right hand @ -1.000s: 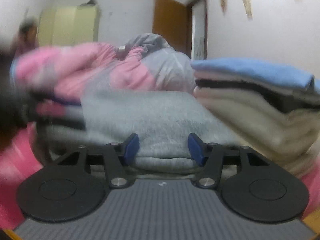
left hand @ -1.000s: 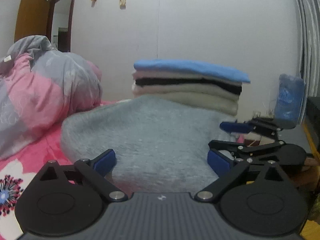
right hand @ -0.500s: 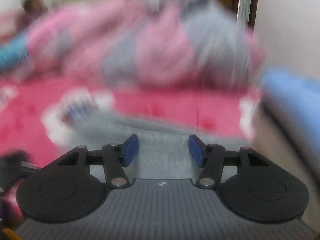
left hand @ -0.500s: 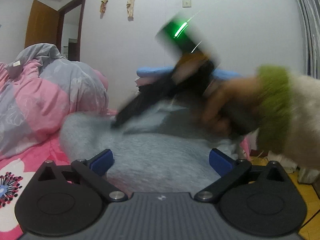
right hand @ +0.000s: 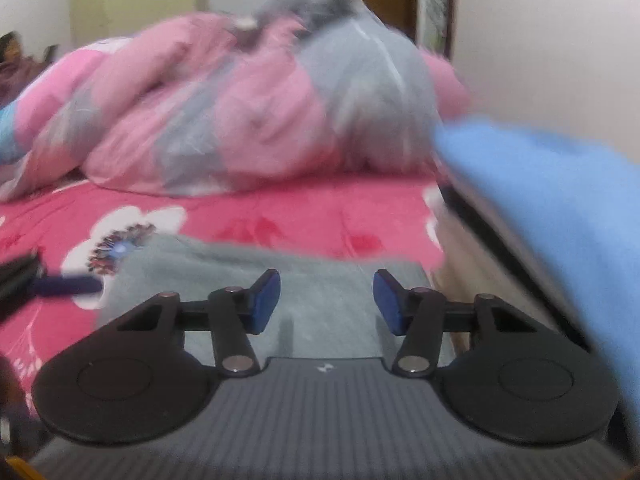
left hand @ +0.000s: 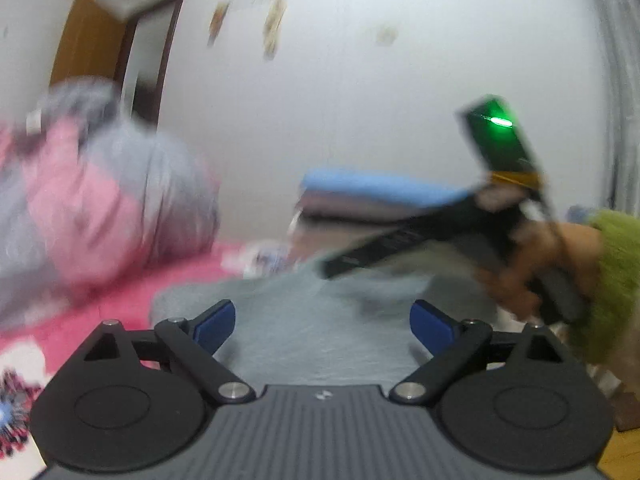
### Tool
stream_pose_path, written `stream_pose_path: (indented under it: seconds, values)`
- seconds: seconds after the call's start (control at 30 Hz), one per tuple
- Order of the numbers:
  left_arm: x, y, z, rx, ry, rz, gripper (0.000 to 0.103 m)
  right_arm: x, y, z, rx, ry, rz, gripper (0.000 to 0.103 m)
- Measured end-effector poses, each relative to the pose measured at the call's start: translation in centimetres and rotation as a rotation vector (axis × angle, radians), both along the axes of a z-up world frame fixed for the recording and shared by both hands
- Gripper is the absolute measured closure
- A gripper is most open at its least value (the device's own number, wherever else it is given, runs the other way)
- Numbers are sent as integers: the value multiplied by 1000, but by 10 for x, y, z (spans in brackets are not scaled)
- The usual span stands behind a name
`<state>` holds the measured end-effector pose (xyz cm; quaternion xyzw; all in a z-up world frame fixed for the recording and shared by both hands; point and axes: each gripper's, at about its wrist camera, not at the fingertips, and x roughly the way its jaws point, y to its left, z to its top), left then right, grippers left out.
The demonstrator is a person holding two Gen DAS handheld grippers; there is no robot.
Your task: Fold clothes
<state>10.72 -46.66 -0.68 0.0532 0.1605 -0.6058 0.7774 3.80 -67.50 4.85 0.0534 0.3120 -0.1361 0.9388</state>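
A grey folded garment [left hand: 320, 320] lies flat on the pink bed in front of both grippers. My left gripper [left hand: 324, 324] hovers low at its near edge. Its jaws are wide and closing, with only the cloth's surface below them and nothing pressed. A hand in a green sleeve [left hand: 612, 264] holds the right gripper's body [left hand: 400, 236] over the garment. In the right wrist view my right gripper [right hand: 326, 302] stands about half open and closing above the grey garment [right hand: 320, 280], gripping nothing. A stack of folded clothes [right hand: 540, 184] with a blue top sits just to the right.
A bunched pink and grey quilt [right hand: 248, 112] fills the far side of the bed. The pink flowered sheet [right hand: 300, 220] lies between it and the garment. A white wall and a brown door [left hand: 92, 52] stand behind. One fingertip of the left gripper [right hand: 64, 284] shows at the left edge.
The right gripper lifted off the garment's edge and swung over it, now looking across the bed at the quilt. The left view shifted and blurred, and both jaws narrowed a little.
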Motion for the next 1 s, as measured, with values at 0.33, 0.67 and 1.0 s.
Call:
stream_pose_path:
  seconds: [0.33,0.67,1.0]
  values:
    - [16,11,1,9,92,-12,0,-95,-2,3,149,-261,-97,62]
    - [-44,38,22,53,-42,-91,0,-156,82,3,-27,-316,-101,55]
    - [-91,98,27,109,39,59,1,-197,145,-28,16,-257,-196,25]
